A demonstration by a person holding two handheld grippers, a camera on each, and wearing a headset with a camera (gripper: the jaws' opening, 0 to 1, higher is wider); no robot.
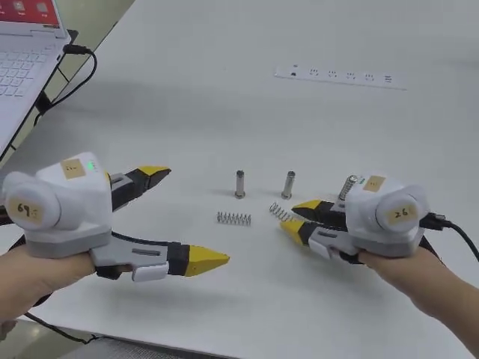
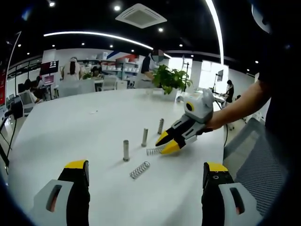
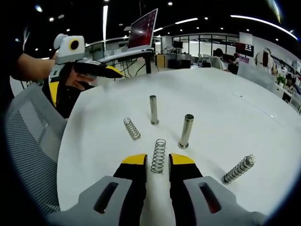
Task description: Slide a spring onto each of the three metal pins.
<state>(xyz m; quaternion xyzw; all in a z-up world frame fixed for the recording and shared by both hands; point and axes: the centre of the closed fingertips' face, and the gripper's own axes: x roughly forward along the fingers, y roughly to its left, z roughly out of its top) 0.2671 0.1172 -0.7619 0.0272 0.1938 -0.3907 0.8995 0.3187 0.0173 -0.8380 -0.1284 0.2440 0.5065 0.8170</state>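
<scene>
My right gripper [image 3: 158,162] is narrow but not closed. In the right gripper view the near end of a loose spring [image 3: 159,155] lies between the two yellow tips, and I cannot tell if they touch it. This spring lies flat on the desk [image 3: 225,117], and its long axis runs toward 12 o'clock, in line with my jaws. The nearest bare pin [image 3: 186,131] stands upright at about 1 o'clock, just beyond the spring. A second bare pin [image 3: 153,109] stands at 12 o'clock, farther off. The third pin [image 3: 239,169], at 3 o'clock, already carries a spring. The other loose spring [image 3: 132,128] lies at 11 o'clock. My left gripper [image 1: 179,217] is wide and holds nothing, well apart at 10 o'clock. I judge that the right one is nearer and must close on the spring first.
</scene>
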